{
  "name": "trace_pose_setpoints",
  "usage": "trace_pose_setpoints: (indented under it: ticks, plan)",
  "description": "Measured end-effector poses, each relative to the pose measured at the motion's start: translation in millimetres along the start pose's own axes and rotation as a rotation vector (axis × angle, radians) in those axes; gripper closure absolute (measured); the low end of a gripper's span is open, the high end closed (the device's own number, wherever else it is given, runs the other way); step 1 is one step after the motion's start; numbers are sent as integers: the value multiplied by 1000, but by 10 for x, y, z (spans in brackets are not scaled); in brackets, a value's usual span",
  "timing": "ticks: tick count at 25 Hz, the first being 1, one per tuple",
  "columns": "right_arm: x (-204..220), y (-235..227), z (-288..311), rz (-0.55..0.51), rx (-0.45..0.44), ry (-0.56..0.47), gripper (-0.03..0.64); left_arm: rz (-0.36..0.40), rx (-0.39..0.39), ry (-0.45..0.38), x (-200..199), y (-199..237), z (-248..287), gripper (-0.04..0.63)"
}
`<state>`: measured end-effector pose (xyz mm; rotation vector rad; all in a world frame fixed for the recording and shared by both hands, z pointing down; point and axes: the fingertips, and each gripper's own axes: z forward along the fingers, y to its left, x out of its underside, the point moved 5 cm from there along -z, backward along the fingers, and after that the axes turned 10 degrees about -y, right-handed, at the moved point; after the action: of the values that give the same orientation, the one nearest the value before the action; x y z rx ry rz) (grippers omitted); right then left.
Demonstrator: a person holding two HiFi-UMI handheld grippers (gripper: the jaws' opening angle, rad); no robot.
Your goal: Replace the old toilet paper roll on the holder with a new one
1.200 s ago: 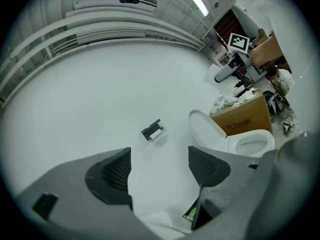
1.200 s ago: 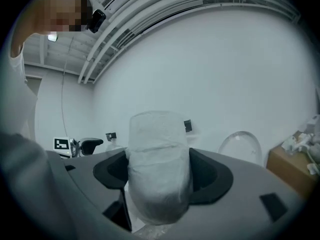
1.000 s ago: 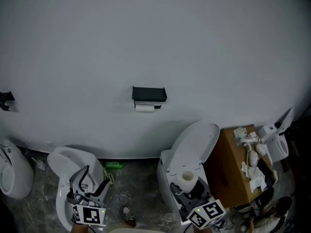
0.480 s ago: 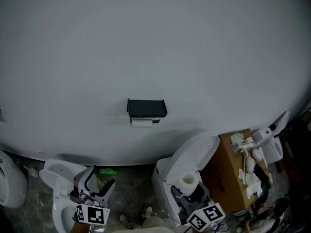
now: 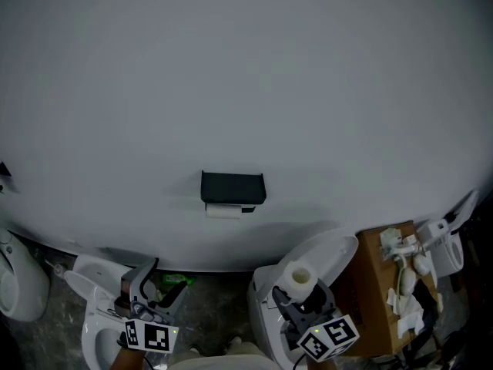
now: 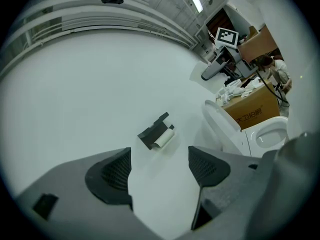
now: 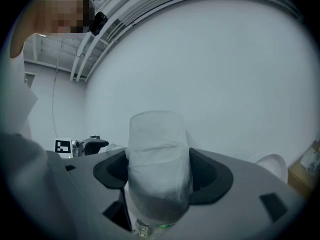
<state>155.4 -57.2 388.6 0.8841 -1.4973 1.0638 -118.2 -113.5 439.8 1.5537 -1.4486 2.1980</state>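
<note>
A black holder [image 5: 233, 186] is fixed to the white wall, with the old, thin paper roll [image 5: 223, 211] under it. In the left gripper view the holder [image 6: 153, 132] and old roll [image 6: 163, 139] show beyond the jaws. My left gripper [image 5: 158, 280] is at the lower left, open with nothing between its fingers [image 6: 113, 171]. At the lower right my right gripper [image 5: 301, 288] is shut on a full new toilet paper roll [image 5: 295, 278], held upright. The new roll [image 7: 159, 164] fills the gap between the jaws in the right gripper view.
A white toilet [image 5: 339, 254] with raised lid stands under the right gripper. Another white toilet [image 5: 91, 277] lies below the left one, and a urinal-like fixture [image 5: 17, 282] at the far left. A cardboard box [image 5: 385, 299] with clutter is at the right.
Both grippers have come closer to the wall, and the holder sits lower in the head view. The new roll stays in the right gripper. The left jaws remain apart.
</note>
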Motion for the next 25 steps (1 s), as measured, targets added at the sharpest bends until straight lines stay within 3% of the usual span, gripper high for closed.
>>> trace_pose_setpoints:
  ticks: [20,25]
  plan:
    - [143,-561,13,43,25,35,287,352,152,78,119,-186,1359,253]
    - [179,-667,-8,48,39,44,287,403,177,97,185,-244,1680,253]
